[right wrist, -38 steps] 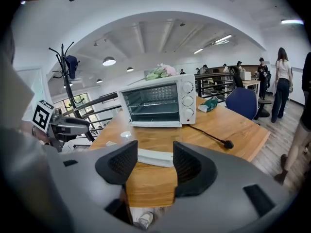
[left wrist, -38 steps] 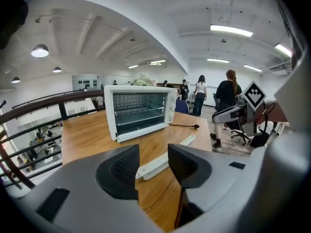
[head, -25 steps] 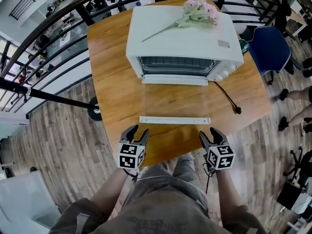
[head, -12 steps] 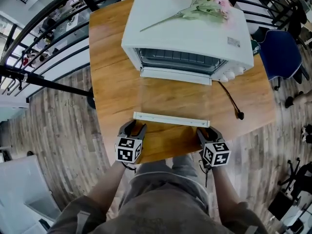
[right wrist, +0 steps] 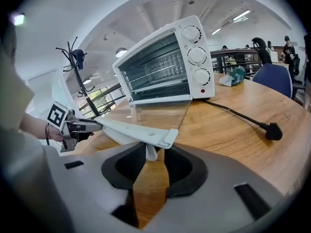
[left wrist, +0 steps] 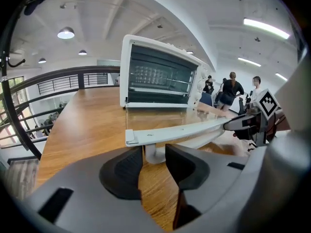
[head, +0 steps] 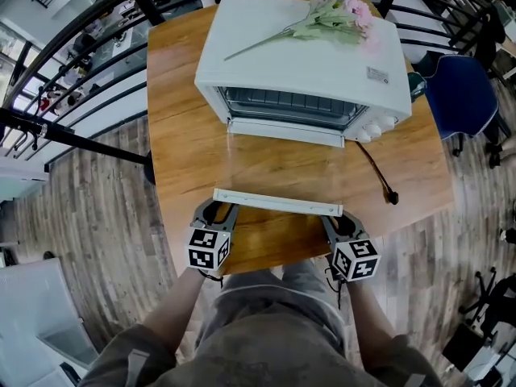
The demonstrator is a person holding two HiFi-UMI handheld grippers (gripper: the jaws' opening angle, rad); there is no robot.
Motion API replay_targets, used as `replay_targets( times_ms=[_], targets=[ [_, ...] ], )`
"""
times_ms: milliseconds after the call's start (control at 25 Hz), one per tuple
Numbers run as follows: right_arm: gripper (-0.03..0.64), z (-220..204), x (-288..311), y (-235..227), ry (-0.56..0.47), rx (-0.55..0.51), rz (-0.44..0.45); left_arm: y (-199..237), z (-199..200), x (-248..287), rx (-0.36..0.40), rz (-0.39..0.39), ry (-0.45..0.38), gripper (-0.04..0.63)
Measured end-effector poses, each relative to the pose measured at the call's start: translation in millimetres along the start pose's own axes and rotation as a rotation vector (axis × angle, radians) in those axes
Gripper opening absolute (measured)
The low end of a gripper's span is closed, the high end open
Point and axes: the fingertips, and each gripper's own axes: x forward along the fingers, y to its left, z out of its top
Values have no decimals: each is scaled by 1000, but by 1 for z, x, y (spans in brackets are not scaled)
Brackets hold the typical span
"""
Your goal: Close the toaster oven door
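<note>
Both tools have come forward to the door handle since a second ago, jaws drawn in from wide

Head view: toaster oven (head: 302, 55) sits on the wooden surface (head: 181, 135). Its glass door (head: 282, 164) lies folded down flat toward the person, with the handle (head: 278, 202) at the near edge. Left tool (head: 216, 213) is at the handle's left end, right tool (head: 339, 221) at its right end. Flowers (head: 334, 14) lie loose on the oven top. Cord (head: 375, 168) trails off to the right, its plug lying free on the surface.

Left gripper view: the handle's end post stands between the jaws and fills the gap, with the pads against it on both sides. Judged gripping.

Right gripper view: the other end post is between the jaws. One pad is on it, while a sliver of gap shows on the other side. Judged not yet clamped.

Risks (judgement):
- The unclamped right tool may slip off its post as the door is raised, and a lift from the left end only would twist the door on its hinge
- A hard final push could shove the oven back or shake the flowers off

Count:
- one oven
- one door
- one handle, with two posts seen
- three knobs (right wrist: 197, 55)
- one bunch of flowers
- one cord
- two tools
</note>
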Motion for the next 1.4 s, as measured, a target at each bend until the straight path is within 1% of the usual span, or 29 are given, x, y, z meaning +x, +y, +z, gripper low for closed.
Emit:
replay_targets(
  times_ms=[40,120,320,440,640,760,880,1160,1400],
  targets=[
    [133,5,-3,2,-8,-3,9,-1,5,-4,3,-3,-7,156],
    [133,19,-9,6,-31,-11,27,-3,17,-12,-1,-6,-21,156],
    [117,65,-25,13,-107,-40,45,-4,62,-32,-8,-23,-59,156],
    [117,95,-36,16,-157,25,73,-4,93,-44,-4,-25,-93,156],
    [126,150,-46,14,-241,93,105,0,148,-52,-4,-17,-183,158],
    [126,178,-46,10,-273,152,123,5,176,-51,-34,-8,-215,156],
    [129,200,-45,6,-279,192,130,9,199,-48,-59,-5,-233,155],
    [129,249,-36,-7,-317,218,117,18,246,-35,-81,22,-277,152],
    [126,272,-25,-16,-345,227,98,26,268,-22,-106,38,-304,152]
  ],
)
